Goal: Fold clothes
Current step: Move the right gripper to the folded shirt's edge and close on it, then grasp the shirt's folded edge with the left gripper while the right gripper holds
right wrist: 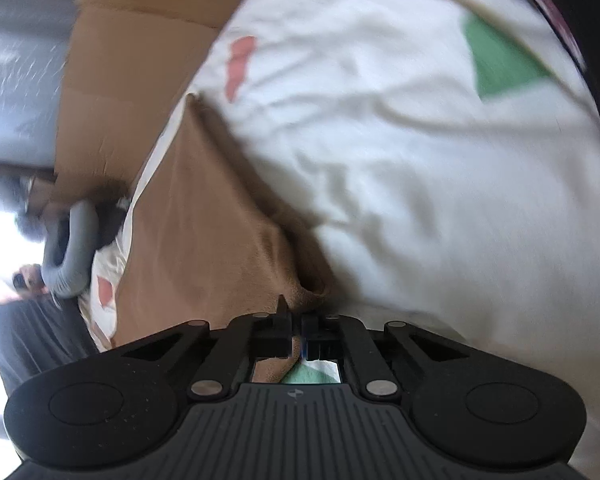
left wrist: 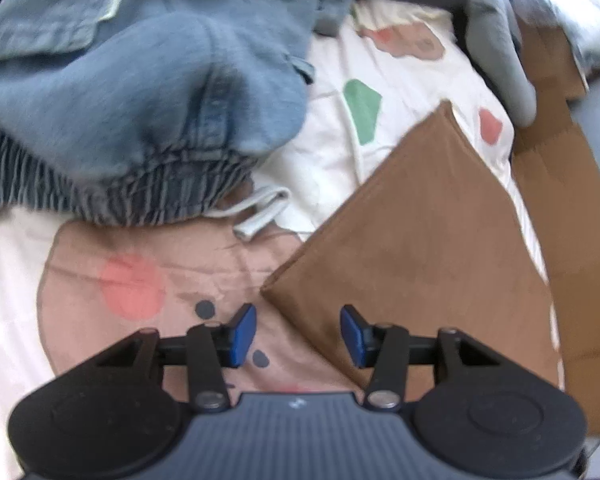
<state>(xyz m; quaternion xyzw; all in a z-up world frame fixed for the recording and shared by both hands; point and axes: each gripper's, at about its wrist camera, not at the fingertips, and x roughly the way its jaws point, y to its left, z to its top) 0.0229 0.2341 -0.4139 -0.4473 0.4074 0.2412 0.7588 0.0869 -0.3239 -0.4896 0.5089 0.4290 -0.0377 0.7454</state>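
A folded brown garment (left wrist: 420, 240) lies flat on the patterned white bedsheet (left wrist: 332, 120). My left gripper (left wrist: 298, 334) is open just above the sheet, its blue pads (left wrist: 244, 332) either side of the garment's near corner, nothing between them. In the right wrist view the same brown garment (right wrist: 204, 232) runs away from my right gripper (right wrist: 296, 330), which is shut on its edge; the cloth bunches at the jaws. A heap of blue denim clothes (left wrist: 140, 80) with an elastic waistband and a white drawstring (left wrist: 256, 212) lies at the upper left.
A cardboard box (left wrist: 560, 220) borders the bed on the right, also the cardboard box (right wrist: 132, 80) in the right wrist view. A grey plush or rolled cloth (left wrist: 496, 44) rests at the far end. Grey floor (right wrist: 16, 60) lies beyond the box.
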